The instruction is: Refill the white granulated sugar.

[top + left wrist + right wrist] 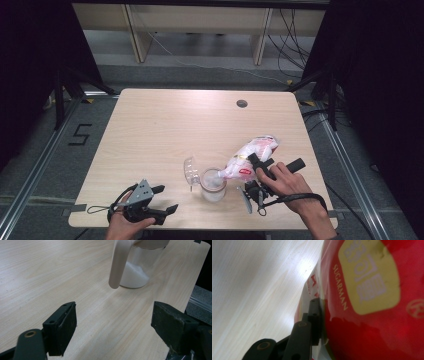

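A: So, what else sits on the table (150,130) around the work?

B: Not much. A clear lid (190,171) stands on edge just left of the glass jar (213,185), very close to it; I cannot tell if they touch. There is a small dark round hole (242,103) in the tabletop far back, well apart from everything. A black number marking (80,134) lies on the floor to the left of the table.

A: Anything in the way of the jar?

B: From the left gripper view, a pale pinkish handle-like piece (119,265) hangs down in front of the jar (136,267), covering part of its left side. Bare wood lies between the left gripper (165,200) and the jar.

A: And the bag?

B: The sugar bag (247,157) is a soft plastic pouch, white and red, tipped with its lower end over the jar's mouth and its far end raised toward the right rear. Up close it is glossy red with a yellow label patch and the word SUGARMAN (340,287) in pale letters. The jar holds a white heap at its bottom.

A: The tools?

B: The right gripper (267,167) is clamped on the sugar bag, one black pad (315,320) pressing into the plastic. The left gripper (113,325) rests near the table's front left edge, its jaws spread wide with nothing between them.
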The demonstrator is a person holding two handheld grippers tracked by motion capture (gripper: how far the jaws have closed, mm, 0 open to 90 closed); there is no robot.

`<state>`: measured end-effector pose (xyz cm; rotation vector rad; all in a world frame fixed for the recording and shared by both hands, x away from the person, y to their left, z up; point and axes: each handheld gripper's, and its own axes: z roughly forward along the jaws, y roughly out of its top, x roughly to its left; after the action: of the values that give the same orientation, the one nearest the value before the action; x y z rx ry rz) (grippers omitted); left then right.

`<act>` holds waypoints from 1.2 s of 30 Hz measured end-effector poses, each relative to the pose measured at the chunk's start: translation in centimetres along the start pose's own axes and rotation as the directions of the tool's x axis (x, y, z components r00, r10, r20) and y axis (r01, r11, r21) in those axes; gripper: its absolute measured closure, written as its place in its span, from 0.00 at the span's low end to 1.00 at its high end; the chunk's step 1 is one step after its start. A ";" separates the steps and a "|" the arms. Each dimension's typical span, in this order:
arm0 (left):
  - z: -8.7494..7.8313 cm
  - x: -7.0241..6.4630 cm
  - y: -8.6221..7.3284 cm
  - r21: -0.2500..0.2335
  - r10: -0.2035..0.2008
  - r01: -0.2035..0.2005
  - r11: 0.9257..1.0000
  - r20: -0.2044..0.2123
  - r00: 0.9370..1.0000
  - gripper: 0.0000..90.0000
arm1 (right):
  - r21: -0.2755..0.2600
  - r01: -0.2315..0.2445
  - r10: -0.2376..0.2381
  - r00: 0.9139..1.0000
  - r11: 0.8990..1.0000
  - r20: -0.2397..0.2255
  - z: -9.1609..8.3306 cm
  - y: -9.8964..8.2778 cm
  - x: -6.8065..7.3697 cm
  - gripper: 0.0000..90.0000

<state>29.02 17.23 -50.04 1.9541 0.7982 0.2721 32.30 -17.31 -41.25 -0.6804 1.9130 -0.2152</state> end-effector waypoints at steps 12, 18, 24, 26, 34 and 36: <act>0.0 0.1 0.0 -0.005 0.006 -0.006 1.000 0.001 1.000 0.22 | -0.053 -0.118 0.116 0.993 0.992 -0.037 0.1 -1.5 0.4 0.84; -0.1 0.2 0.1 -0.001 0.021 -0.021 1.000 0.002 1.000 0.22 | -0.092 -0.211 0.207 0.977 0.973 -0.048 -0.4 -2.3 0.6 0.84; 0.0 0.0 0.0 0.004 0.004 -0.004 1.000 -0.003 1.000 0.22 | -0.122 -0.382 0.374 0.923 0.916 -0.086 -1.0 -2.6 1.4 0.84; 0.0 0.1 0.0 0.000 0.010 -0.010 1.000 -0.002 1.000 0.22 | -0.165 -0.381 0.373 0.924 0.910 -0.080 -0.9 -2.8 1.1 0.84; -0.1 0.2 0.1 0.002 0.034 -0.034 0.999 0.002 0.999 0.22 | -0.177 -0.533 0.520 0.846 0.827 -0.118 -1.1 -2.9 1.7 0.84; -0.1 0.2 0.1 0.006 0.033 -0.033 0.999 -0.004 0.999 0.22 | -0.158 -0.614 0.596 0.789 0.773 -0.146 -1.1 -2.8 2.2 0.84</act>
<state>29.15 17.44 -49.91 1.9738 0.7708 0.2938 31.66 -21.02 -41.23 -0.1433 2.1553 0.3704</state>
